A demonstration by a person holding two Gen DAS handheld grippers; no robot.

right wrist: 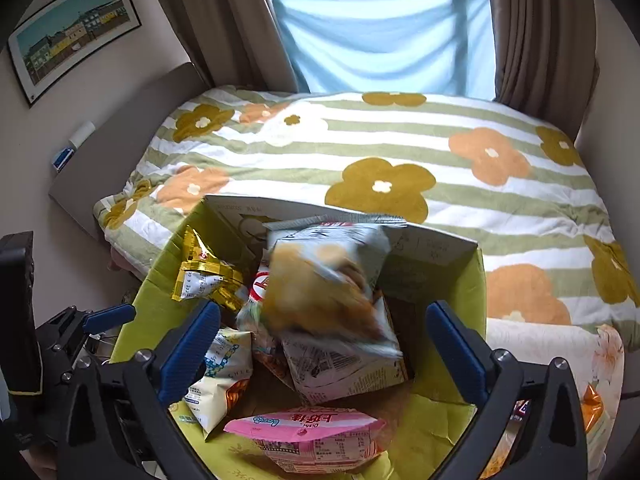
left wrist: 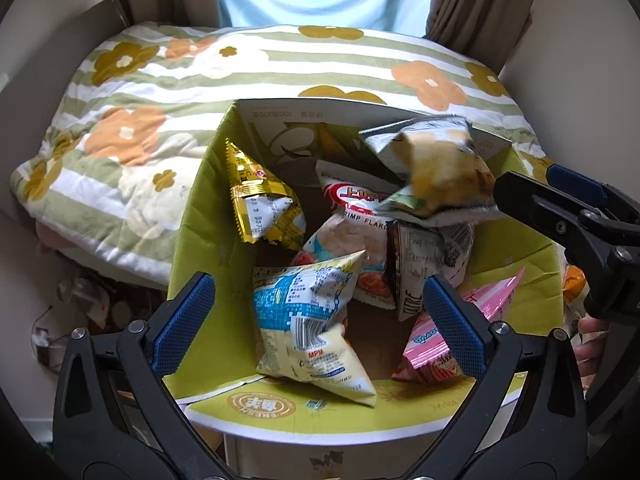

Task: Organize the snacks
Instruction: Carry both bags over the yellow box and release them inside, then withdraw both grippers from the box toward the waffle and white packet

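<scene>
Both tongs (jaws spread) hover above the box (left wrist: 192, 208) rim.

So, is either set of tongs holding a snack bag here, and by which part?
Nothing is held. The left tongs and right tongs both stand open. The blurred grey-and-orange bag is loose over the box, touching neither right pad.

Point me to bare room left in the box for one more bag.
Bare floor in the box shows between the blue bag and the pink bag, plus a strip under the gold bag. The middle and far right are piled; a blurred bag is above the pile.
</scene>
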